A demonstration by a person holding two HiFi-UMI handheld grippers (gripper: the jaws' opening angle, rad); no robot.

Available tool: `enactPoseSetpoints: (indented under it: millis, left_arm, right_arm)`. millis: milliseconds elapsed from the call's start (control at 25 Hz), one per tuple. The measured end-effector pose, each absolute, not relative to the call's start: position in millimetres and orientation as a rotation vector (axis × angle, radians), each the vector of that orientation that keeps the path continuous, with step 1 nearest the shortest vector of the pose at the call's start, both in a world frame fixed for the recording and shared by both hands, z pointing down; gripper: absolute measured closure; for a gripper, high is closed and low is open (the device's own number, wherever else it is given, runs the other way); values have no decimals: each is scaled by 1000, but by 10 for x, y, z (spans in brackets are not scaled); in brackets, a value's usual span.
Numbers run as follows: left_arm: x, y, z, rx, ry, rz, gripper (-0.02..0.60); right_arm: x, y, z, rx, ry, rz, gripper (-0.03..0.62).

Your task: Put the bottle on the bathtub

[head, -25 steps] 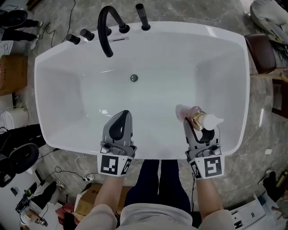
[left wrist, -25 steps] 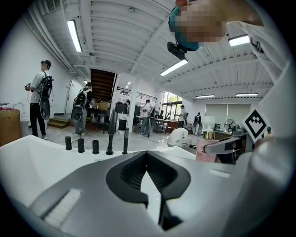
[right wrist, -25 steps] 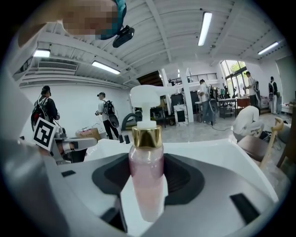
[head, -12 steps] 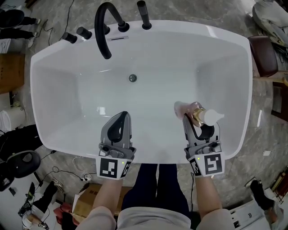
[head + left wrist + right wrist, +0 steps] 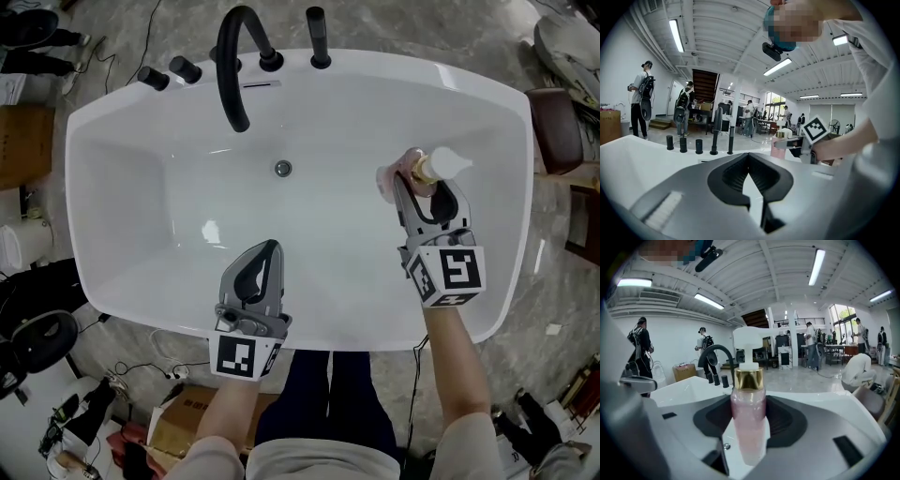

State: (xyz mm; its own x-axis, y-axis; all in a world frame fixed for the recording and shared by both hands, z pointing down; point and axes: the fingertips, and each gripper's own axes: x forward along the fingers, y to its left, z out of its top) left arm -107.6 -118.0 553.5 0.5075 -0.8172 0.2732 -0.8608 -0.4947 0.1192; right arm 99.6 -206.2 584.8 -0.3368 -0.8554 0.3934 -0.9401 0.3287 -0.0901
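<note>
Black faucet (image 5: 234, 75) stands on the bathtub's (image 5: 422, 67) far rim; our right gripper's (image 5: 427, 183) jaws clamp the pink bottle (image 5: 392, 176) above the basin, left gripper's (image 5: 269, 247) jaws together.

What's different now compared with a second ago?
The right gripper, still clamped on the pink bottle, carried it away from the person, farther across the bathtub. The left gripper stayed shut and empty near the front rim; nothing was let go.

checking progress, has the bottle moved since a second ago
Yes, the bottle moved up the frame, from below the drain to level with it.
</note>
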Motion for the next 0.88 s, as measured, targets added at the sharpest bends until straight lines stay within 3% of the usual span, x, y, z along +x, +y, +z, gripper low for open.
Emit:
enactPoseSetpoints:
  millis: [880]
  left_arm:
    - [-1360,-1094,5773,2423,-1394,341,572]
  right_arm:
    - [1285,-4513,5782,1707,-2243,310,381]
